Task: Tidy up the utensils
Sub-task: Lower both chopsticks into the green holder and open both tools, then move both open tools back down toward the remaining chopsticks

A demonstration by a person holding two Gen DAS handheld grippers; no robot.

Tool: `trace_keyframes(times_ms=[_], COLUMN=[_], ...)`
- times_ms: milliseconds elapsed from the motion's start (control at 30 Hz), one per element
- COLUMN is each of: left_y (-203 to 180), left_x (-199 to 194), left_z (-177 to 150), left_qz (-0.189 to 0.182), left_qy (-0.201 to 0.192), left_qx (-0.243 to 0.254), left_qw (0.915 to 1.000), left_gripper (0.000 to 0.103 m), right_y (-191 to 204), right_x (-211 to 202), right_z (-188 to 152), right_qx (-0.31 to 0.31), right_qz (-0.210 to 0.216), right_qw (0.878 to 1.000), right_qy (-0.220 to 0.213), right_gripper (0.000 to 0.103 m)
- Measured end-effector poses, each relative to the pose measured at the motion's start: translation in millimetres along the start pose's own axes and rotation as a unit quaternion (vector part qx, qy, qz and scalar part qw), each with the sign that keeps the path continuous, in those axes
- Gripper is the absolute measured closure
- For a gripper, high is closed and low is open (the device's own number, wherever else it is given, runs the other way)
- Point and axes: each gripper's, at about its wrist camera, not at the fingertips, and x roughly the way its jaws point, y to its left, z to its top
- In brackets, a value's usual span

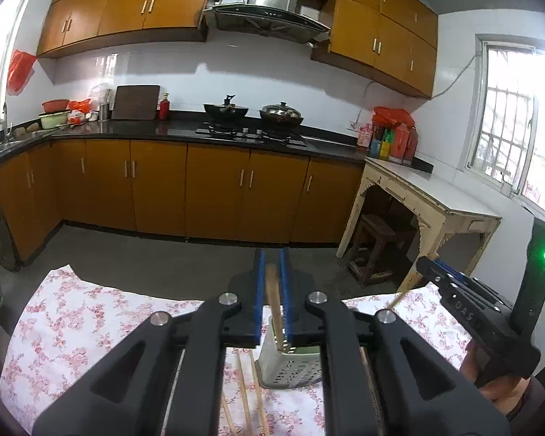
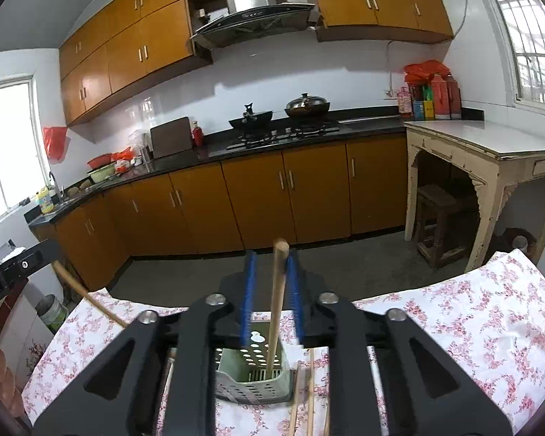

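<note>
Left wrist view is showing the left gripper (image 1: pixel 272 272) with its blue-padded jaws drawn close on either side of a wooden chopstick (image 1: pixel 274 309); the stick is leaning with its lower end inside the pale green perforated holder (image 1: pixel 290 367), and whether the pads are actually pressing it I cannot tell. To the left of the holder, loose chopsticks (image 1: pixel 249 396) are lying on the floral tablecloth (image 1: pixel 91 319). At the right edge the right gripper (image 1: pixel 450 276) is showing from the side with a second stick (image 1: pixel 405 290) running out of it.

Right wrist view is showing, at its far left, the left gripper's chopstick (image 2: pixel 87 296) slanting down toward the cloth (image 2: pixel 472 327). In the centre the right gripper (image 2: pixel 270 283) is standing with its jaws somewhat apart; its own chopstick (image 2: pixel 277 309) is leaning against the right blue pad (image 2: pixel 293 290), well clear of the left one, its tip down in the holder (image 2: pixel 254 381). Just right of the holder, more loose sticks (image 2: pixel 307 396) are lying on the cloth. The holder is sitting upright near the table's front edge.
</note>
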Motion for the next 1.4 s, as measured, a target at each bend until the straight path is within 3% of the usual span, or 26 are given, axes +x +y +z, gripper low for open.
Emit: trace_keyframes(times_ms=[300,433,533,567,667,800,900,1100,1367,1400], left_y=[20,34,51,59,74,91,94,96,85,83], left_x=[-41,-77,-96,-99,-90,-53,-31,-18,-6,-5], left_z=[0,-16,-43,-60,-100,-163,-197,-231,-234,-235], left_qz=[0.011,0.019,0.039,0.054,0.094,0.114,0.116,0.097,0.069,0.067], left_qy=[-0.030,-0.053,-0.052,-0.045,-0.013,0.086,0.149,0.181,0.194,0.195], left_qx=[-0.024,-0.025,-0.029,-0.032,-0.027,-0.030,-0.037,-0.045,-0.043,-0.042], left_qw=[0.9992,0.9981,0.9975,0.9970,0.9951,0.9893,0.9813,0.9776,0.9777,0.9777], left_gripper=[0.076,0.063,0.048,0.041,0.037,0.038,0.038,0.038,0.044,0.044], right_y=[-5,-16,-35,-43,-63,-84,-83,-66,-58,-54], right_x=[-32,-72,-93,-94,-76,-28,-2,19,19,19], right_z=[8,5,-17,-30,-74,-152,-186,-204,-215,-216], right_qx=[-0.003,-0.009,-0.014,-0.017,-0.022,0.015,0.039,0.036,-0.009,-0.029], right_qz=[-0.009,-0.027,-0.058,-0.073,-0.100,-0.086,-0.068,-0.059,-0.069,-0.080], right_qw=[1.000,0.998,0.997,0.996,0.994,0.983,0.973,0.969,0.969,0.968], right_qy=[-0.030,-0.061,-0.058,-0.044,0.031,0.163,0.215,0.238,0.238,0.236], right_gripper=[0.079,0.067,0.060,0.059,0.059,0.064,0.075,0.077,0.079,0.083])
